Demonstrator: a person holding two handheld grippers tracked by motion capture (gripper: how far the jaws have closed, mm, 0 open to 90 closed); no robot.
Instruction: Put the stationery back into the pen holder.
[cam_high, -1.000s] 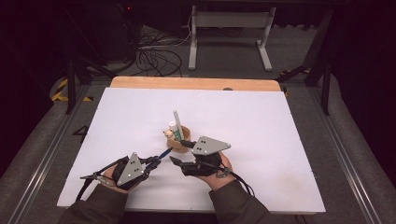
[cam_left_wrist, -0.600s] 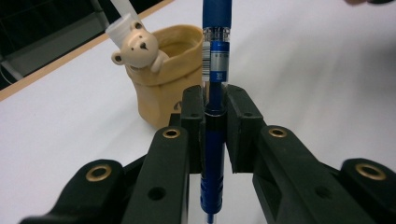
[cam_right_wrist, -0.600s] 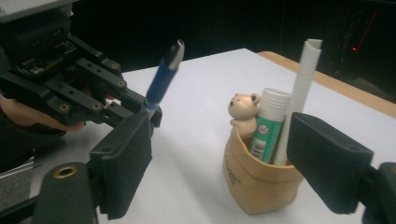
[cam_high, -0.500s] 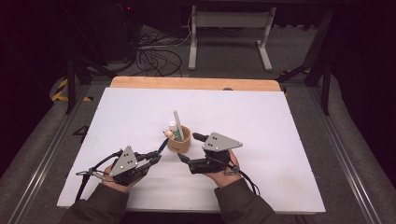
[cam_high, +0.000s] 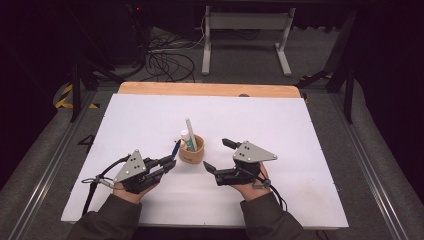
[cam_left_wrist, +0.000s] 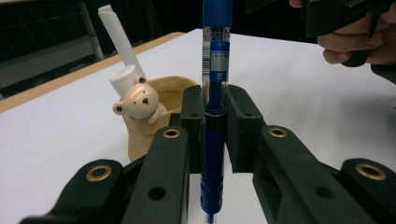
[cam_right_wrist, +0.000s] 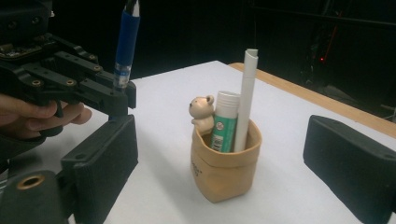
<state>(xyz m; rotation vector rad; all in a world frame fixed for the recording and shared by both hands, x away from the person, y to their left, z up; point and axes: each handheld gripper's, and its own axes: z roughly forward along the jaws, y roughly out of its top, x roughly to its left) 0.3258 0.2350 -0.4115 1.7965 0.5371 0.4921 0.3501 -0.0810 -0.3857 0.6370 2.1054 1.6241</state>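
1. Left gripper view: blue pen (cam_left_wrist: 214, 93) clamped between the jaws of the left gripper (cam_left_wrist: 215, 112), standing upright across them with the barcode label above the pads and the dark grip section at the pads. Jaws fully closed on the barrel.
2. High view: pen (cam_high: 175, 148) held just left of the tan pen pot (cam_high: 192, 150), which sits near the middle of the white worktop (cam_high: 300, 150), a little toward its near edge.
3. Right gripper (cam_high: 218, 156) just right of the pot, jaws wide apart and just been opening, nothing between them.
4. Pot (cam_right_wrist: 224, 163) holds a glue stick (cam_right_wrist: 224, 119) and a white tube (cam_right_wrist: 246, 98); small bear figure (cam_right_wrist: 201, 112) on its rim.
5. Handling, judged: pen light, stiff, smooth plastic; likely to swivel in a two-point pinch. Best hold is the rubbery grip section, as now.
6. Pot looks soft-walled and light; a knock from the pen tip could tip it. Steady it at the wall below the rim.
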